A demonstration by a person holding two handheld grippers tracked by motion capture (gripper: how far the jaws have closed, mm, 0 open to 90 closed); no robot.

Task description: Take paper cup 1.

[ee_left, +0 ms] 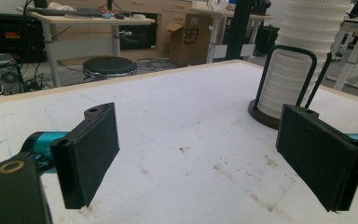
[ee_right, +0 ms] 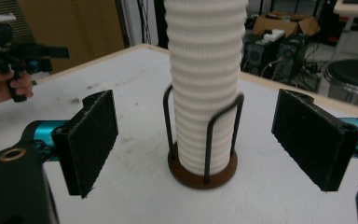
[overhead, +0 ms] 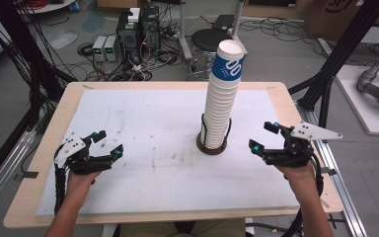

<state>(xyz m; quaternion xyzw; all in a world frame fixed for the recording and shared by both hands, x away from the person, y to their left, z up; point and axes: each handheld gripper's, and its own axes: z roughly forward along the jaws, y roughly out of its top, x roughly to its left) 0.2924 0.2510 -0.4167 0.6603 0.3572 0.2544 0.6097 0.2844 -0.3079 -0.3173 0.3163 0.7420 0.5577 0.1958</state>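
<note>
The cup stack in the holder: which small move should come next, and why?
Probably move the right gripper forward and up toward the top of the cup stack. Its jaws are open and already face the stack, which stands untouched in its wire holder. The left gripper is open too, but farther away.

Left hand-held gripper and right hand-held gripper both gape wide.

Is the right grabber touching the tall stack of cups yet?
Apart. In the high view, bare white table shows between the right gripper and the stack of paper cups. The right gripper view shows its open jaws short of the stack.
</note>
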